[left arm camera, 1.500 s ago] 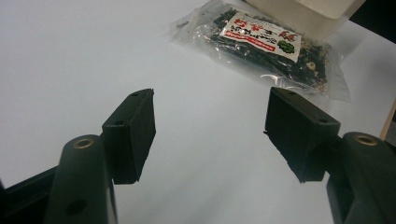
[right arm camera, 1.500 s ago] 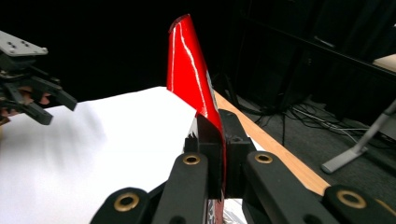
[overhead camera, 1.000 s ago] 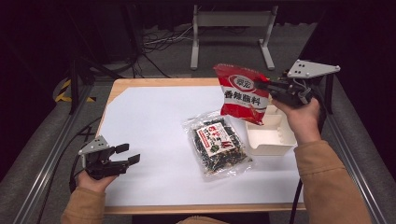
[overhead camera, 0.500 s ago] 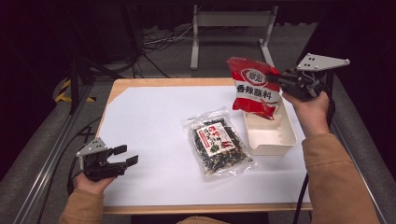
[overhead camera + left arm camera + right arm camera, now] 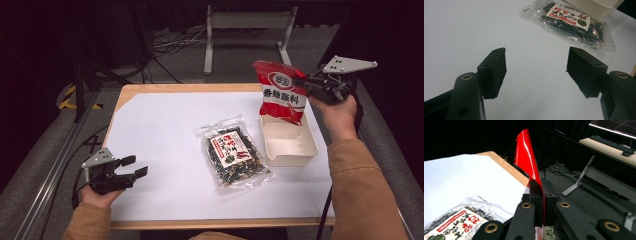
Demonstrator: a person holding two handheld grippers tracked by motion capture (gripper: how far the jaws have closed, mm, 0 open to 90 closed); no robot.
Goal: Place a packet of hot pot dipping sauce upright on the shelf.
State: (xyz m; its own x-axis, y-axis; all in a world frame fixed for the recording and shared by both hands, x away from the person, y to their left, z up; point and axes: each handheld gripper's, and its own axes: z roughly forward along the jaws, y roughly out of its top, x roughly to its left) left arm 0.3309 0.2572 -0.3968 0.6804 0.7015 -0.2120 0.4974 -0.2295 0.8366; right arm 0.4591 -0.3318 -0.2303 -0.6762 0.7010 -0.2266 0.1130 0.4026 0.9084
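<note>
Red glossy snack packet (image 5: 281,91) hangs above the far end of the white rectangular tray (image 5: 290,145), pinched at its edge by the right gripper (image 5: 306,82), fingers clenched on it. Not yet lowered in. Clear bag of dark dried food (image 5: 232,155) lies on the white-covered bench (image 5: 160,130), untouched. Left gripper (image 5: 132,167) rests near the bench's near corner, fingers released, nothing between them.

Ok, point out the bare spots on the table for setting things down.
Bare white table runs from the clear packet to the left edge, and along the near edge beside the left gripper. Crowded on the right: the packet sits beside the white box, red bag above.
</note>
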